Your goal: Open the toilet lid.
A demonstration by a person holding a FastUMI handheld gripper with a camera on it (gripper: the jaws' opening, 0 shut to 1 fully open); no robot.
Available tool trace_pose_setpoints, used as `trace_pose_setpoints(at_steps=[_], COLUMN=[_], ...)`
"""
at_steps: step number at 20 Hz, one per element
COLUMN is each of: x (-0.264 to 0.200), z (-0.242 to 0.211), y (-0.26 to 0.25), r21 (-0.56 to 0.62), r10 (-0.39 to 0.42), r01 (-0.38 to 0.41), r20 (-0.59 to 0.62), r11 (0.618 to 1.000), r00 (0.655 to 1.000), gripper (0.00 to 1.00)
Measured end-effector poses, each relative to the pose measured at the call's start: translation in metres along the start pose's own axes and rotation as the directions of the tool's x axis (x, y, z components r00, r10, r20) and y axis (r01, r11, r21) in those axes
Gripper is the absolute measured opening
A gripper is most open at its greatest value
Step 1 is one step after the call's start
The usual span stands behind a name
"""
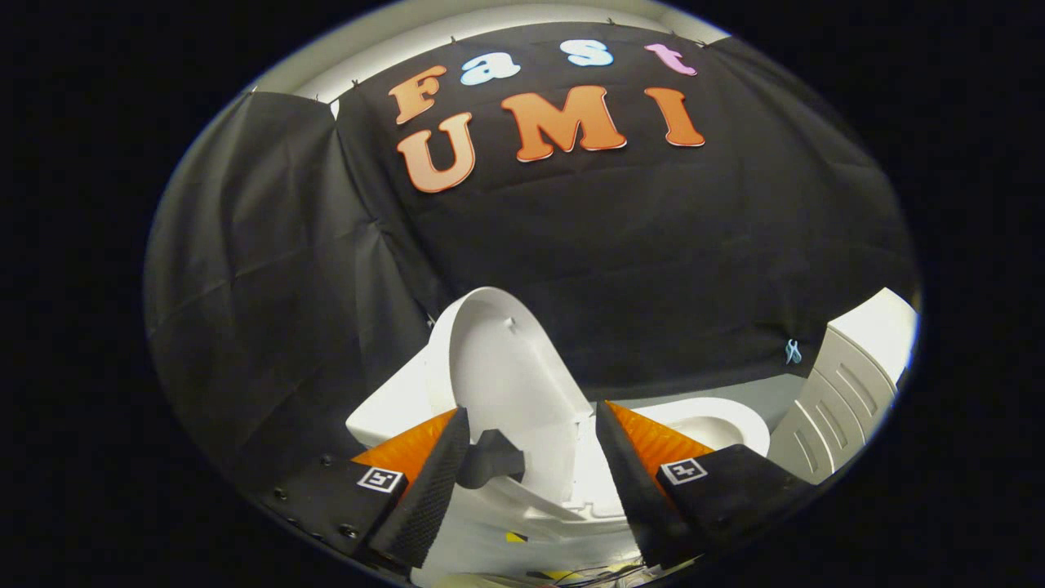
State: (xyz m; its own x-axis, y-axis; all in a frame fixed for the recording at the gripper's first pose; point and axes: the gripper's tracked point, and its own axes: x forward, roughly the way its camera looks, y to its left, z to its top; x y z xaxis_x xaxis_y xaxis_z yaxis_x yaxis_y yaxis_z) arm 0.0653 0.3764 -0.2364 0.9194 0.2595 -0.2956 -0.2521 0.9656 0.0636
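**Toilet lid raised, gripper fingers spread around it**

Seen from the gripper view: gripper [531, 457] aimed at a white toilet [384, 412] standing before the black cloth wall [653, 269]. 2 fingers [433, 482] held apart, with a wide gap between them. Not clamped on anything; no pad seen pressing on a surface.

Toilet lid [506, 367] standing raised, close to upright, tilted somewhat and turned so that its pale underside faces the camera. Rounded upper end rising above and beyond the fingertips; lower part dropping into the gap between the 2 fingers. A small nub showing near the top of the underside. A dark shadow cast on the lid's lower part just beside the left-hand finger. Whether that finger touches the lid: cannot tell.

Bowl and seat [710, 425] lying open beyond the right-hand finger, white rim curving round a shaded hollow. Toilet body spreading out under the lid and between the fingers, reaching down toward the camera.

White cabinet [841, 392] with grooved panels standing just beside the bowl, on its far side from the lid. Small pale blue clip [792, 351] hanging on the cloth wall near the cabinet's upper corner. Grey floor strip [735, 388] visible between bowl and wall. Thin wires [588, 576] lying below the fingers.
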Motion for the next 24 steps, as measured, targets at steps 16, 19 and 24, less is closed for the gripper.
trace_pose_setpoints(at_steps=[16,19,24], x=[-0.105,-0.118,-0.124], z=[0.143,0.153,0.151], y=[-0.157,-0.159,-0.161], r21=[-0.040,-0.019,-0.015], r10=[-0.212,-0.212,-0.218], r01=[0.227,0.224,0.229], r20=[0.229,0.240,0.245], r11=[0.973,0.975,0.973], r00=[0.950,0.947,0.945], gripper=[0.99,0.98,0.98])
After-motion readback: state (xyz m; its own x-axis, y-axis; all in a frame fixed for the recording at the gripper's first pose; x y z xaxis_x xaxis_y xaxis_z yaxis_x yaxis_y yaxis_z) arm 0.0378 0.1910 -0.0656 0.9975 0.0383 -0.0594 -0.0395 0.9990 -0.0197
